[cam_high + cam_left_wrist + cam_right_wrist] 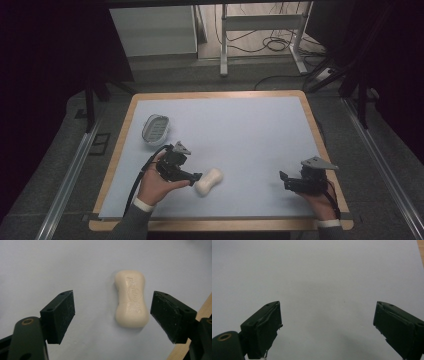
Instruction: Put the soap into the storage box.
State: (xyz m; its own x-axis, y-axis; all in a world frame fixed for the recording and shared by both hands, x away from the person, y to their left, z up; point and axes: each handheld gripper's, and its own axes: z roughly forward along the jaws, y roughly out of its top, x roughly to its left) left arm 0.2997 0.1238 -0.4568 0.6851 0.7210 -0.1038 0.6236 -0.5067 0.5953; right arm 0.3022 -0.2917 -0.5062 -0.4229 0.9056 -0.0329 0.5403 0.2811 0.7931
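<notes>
Soap: cream bar of soap (208, 181) lies flat on the pale mat (240, 135), near its front edge; the left gripper view shows embossed lettering on its top.
Left gripper (113, 315): jaws spread wide, soap between and just ahead of them, untouched.
Right gripper (327, 326): jaws spread, holding nothing, over bare mat, well apart from the soap.
Soap dish (155, 128): at the mat's left side, behind the left hand (155, 185).
</notes>
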